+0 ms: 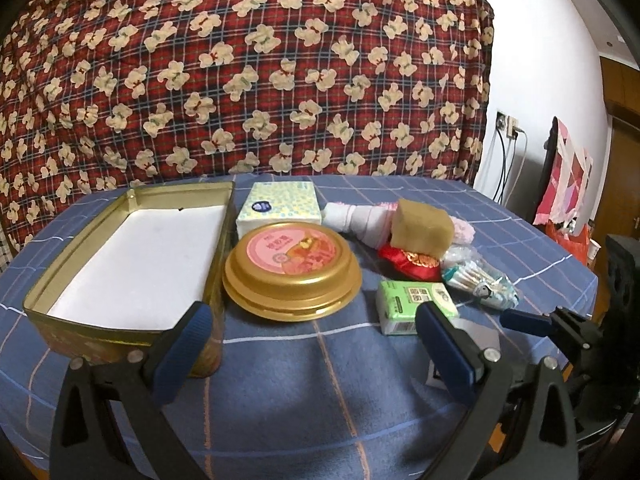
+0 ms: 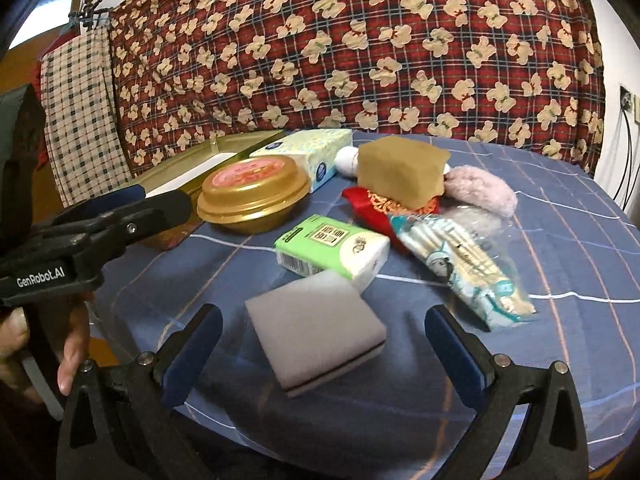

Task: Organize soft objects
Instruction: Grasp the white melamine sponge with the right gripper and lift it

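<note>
An open gold tin box (image 1: 132,248) with a white liner sits at the table's left. My left gripper (image 1: 316,340) hovers open over bare cloth in front of the round gold lid (image 1: 292,270). My right gripper (image 2: 320,344) is open around a grey-white sponge (image 2: 316,328), which lies on the cloth between its fingers. Beyond lie a green tissue pack (image 2: 332,246), a tan sponge block (image 2: 400,174) on a red pouch (image 2: 372,204), a pink fluffy piece (image 2: 480,190), a rolled white towel (image 1: 356,220), a bag of cotton swabs (image 2: 460,264) and a boxed tissue pack (image 1: 280,208).
The table wears a blue checked cloth (image 1: 280,392). A red bear-print quilt (image 1: 248,68) hangs right behind it. In the right wrist view a hand (image 2: 68,340) holds the left gripper's handle at far left. Cables and a wall socket (image 1: 508,128) are at the right.
</note>
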{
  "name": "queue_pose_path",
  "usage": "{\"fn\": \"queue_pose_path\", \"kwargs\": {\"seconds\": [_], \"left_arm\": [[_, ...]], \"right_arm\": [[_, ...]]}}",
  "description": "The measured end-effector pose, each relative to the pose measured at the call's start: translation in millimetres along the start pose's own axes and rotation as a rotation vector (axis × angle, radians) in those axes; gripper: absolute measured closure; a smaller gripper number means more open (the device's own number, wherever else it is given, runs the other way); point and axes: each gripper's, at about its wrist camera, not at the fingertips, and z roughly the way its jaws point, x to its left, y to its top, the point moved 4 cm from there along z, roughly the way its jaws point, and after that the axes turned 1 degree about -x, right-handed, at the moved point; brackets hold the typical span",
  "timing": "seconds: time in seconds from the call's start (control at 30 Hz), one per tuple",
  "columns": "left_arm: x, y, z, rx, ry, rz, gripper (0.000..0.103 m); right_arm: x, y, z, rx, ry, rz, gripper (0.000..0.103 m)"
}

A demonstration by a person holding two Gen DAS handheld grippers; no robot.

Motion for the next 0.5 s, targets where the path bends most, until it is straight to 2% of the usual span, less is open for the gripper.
{"fn": "queue_pose_path", "kwargs": {"seconds": [0.1, 0.17, 0.27, 0.4, 0.5], "left_arm": [[-1, 0, 0, 0.002, -0.001, 0.000, 0.000], [-2, 0, 1, 0.000, -0.001, 0.002, 0.000], [-5, -2, 3, 0.004, -0.006, 0.008, 0.000], [-11, -3, 4, 0.005, -0.008, 0.023, 0.001], [-17, -2, 6, 0.008, -0.015, 0.032, 0.001]], "right_arm": [[-1, -4, 6, 0.013, 0.002, 0.002, 0.003], [-2, -6, 10, 0.028, 0.002, -0.005, 0.020], [0, -9, 13, 0.043, 0.015, -0.026, 0.034], [-1, -5, 1, -0.023, 0.003, -0.017, 0.037], [-12, 1, -9, -0.078, -0.051, 0.002, 0.038]]}}
